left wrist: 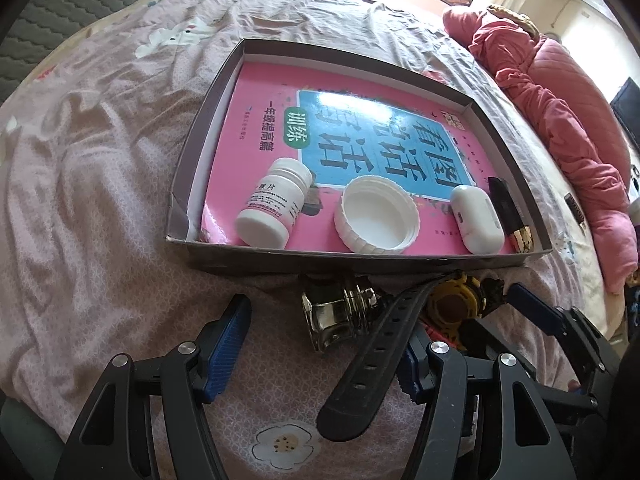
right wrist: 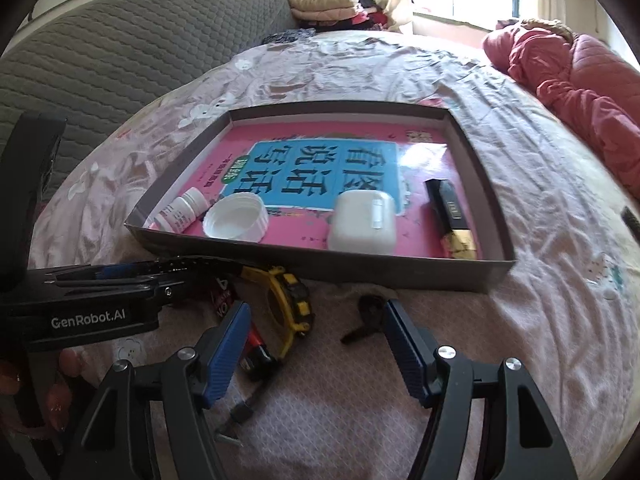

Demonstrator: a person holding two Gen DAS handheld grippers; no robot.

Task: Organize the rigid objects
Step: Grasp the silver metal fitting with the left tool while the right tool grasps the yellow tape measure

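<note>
**Both grippers hovering in front of the tray, jaws apart, nothing held**

- Pink patterned bedsheet (right wrist: 540,320) is covering the whole work surface; red quilted blanket (right wrist: 580,80) is lying bunched at the far right.
- Shallow grey cardboard tray (right wrist: 360,266) is sitting on the sheet, with a pink-and-blue glossy workbook (right wrist: 320,168) lying flat inside and lining the bottom.
- Left gripper (left wrist: 320,348): blue-padded fingers (left wrist: 224,344) are standing spread wide, not touching anything between them. It is hovering low over the loose items just in front of the tray's near wall.
- Right gripper (right wrist: 316,344): jaws also spread, empty, hanging over the sheet to the right of the left one.
- Sitting along the tray's near edge, left to right: white plastic pill bottle (left wrist: 272,208) lying on its side, white ribbed round lid (left wrist: 376,216) lying open side up, white rounded earbud case (left wrist: 476,220), black-and-gold lipstick tube (left wrist: 510,216). Earbud case and lipstick are lying just beside each other; I can't tell if they're touching.
- Outside the tray, on the sheet: yellow-and-black tape measure (right wrist: 290,304) near the tray wall; black rubber watch strap (left wrist: 372,364) running diagonally between the left fingers; clear glass bottle with metallic neck (left wrist: 340,316) lying on its side just beside the strap; red-and-black lighter-like item (right wrist: 258,350) lying by the tape measure; small dark key-shaped piece (right wrist: 366,318) by the right gripper's right finger; small dark metal clip (right wrist: 240,412) lying near the bottom, too blurred to identify.
</note>
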